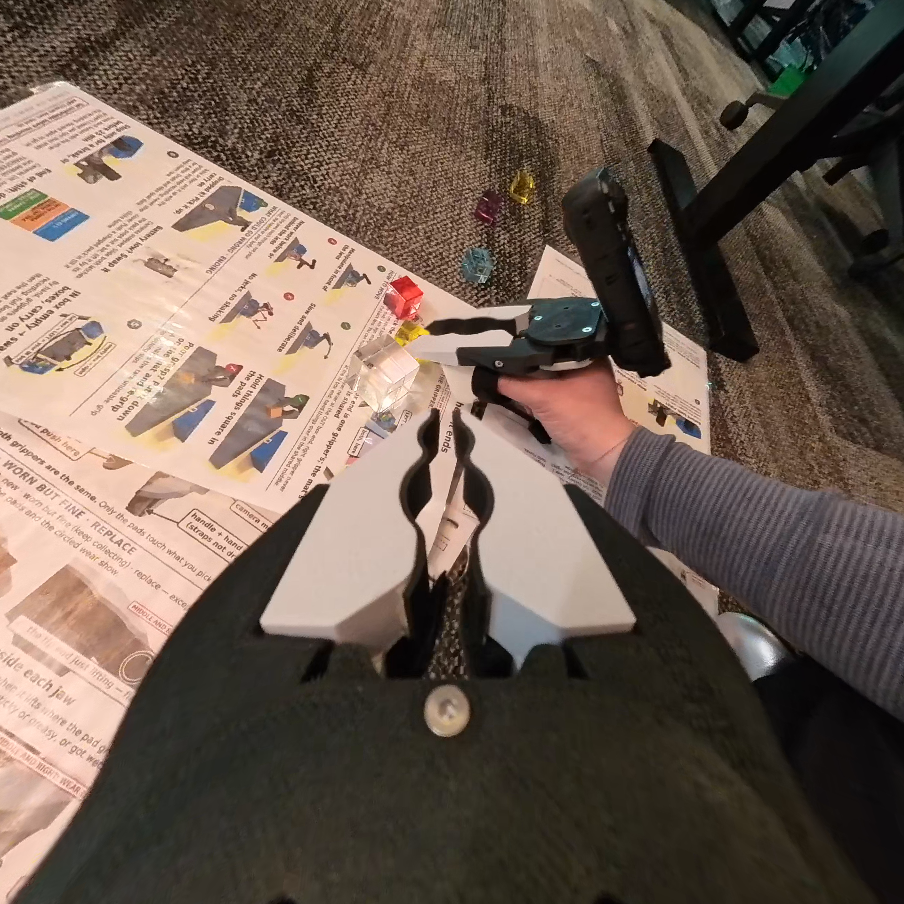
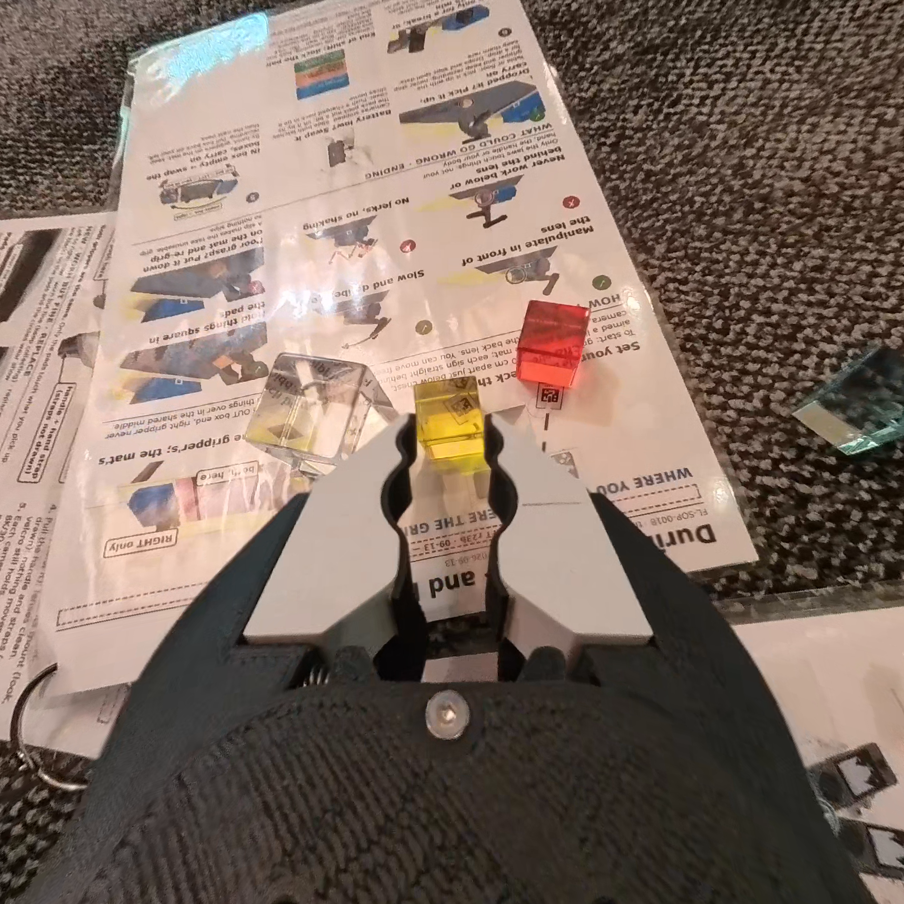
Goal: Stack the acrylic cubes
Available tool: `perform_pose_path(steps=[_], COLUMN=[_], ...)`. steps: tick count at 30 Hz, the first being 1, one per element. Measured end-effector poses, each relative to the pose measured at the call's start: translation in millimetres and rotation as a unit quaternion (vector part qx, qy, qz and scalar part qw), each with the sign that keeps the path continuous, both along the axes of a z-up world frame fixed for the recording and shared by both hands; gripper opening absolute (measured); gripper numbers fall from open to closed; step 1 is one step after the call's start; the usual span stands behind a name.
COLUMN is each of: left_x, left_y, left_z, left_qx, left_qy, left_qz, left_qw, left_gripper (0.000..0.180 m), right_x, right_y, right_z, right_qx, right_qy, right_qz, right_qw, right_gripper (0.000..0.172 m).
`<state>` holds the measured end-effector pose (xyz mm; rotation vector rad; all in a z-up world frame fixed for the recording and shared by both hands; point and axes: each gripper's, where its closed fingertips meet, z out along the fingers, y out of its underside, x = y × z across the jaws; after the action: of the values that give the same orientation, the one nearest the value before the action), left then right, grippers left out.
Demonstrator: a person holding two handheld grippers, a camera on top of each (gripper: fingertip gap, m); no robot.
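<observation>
— What do the right gripper's (image 2: 452, 425) fingers (image 2: 508, 455) have?
— A yellow cube (image 2: 450, 425), clamped between both pads above the laminated sheet (image 2: 342, 205); a clear cube (image 2: 303, 411) just left, a red cube (image 2: 553, 342) beyond.
— And the left gripper (image 1: 444, 416)?
— Fingers (image 1: 425, 430) narrow, nothing between them, near the clear cube, likely waiting aside.

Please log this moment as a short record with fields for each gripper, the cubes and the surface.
left gripper: jaws nearly closed, nothing between them, poised above the sheet near the clear cube
right gripper: closed on the yellow cube, a pad against each side
red cube: on the sheet, apart from the others
carpet cubes: pink, yellow, pale blue
surface: laminated instruction sheets on grey carpet
</observation>
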<state>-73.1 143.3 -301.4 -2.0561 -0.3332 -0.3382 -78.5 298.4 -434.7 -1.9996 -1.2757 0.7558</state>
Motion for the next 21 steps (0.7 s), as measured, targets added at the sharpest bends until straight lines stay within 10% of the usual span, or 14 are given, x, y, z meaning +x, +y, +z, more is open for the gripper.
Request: perform_pose_path(steps=[11,21], left_x=[-3,-1], left_y=[-1,-1], left_z=[6,8], left_qx=[0.010,0.013], left_qy=[-0.007,-0.007], left_qz=[0.008,0.001], left_qw=[1.000,1.000], left_gripper=[0.003,0.000], right_x=[-10,-21], right_y=[-11,-49], right_z=[58,43], right_qx=[-0.002,0.038], right_qy=[0.094,0.035], right_qz=[0.023,0.116], right_qw=[0.995,0.992], right_gripper=[0.025,0.025])
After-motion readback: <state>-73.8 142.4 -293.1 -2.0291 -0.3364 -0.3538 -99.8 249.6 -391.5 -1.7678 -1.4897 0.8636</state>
